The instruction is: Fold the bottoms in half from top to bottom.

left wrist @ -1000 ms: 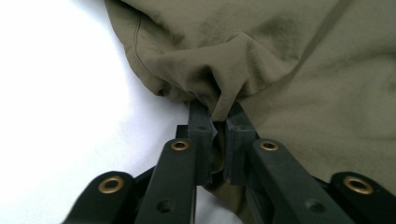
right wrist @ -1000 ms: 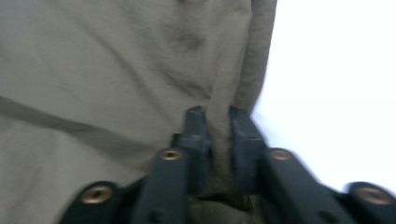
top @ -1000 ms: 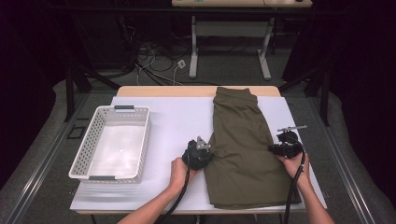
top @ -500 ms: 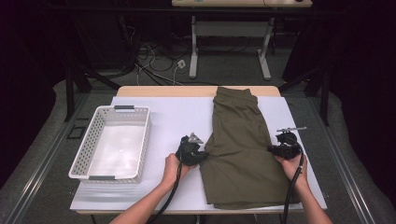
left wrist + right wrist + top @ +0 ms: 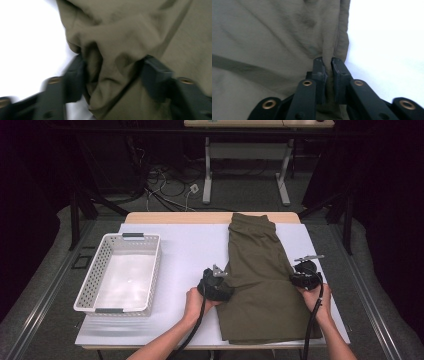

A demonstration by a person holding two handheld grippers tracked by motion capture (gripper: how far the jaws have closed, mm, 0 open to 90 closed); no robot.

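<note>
White basket (image 5: pixel 120 272): stands empty on the left part of the table (image 5: pixel 190 245), long axis running away from the person, well apart from the garment. Left gripper (image 5: pixel 216 287): at the garment's left edge; jaws have just been opening and stand apart, bunched cloth between them. Olive garment (image 5: pixel 260 270): lies flat on the table's right half, long axis running from near edge to far edge, narrow end far. Right gripper (image 5: pixel 304 276): jaws clamped on a fold at the right edge.
</note>
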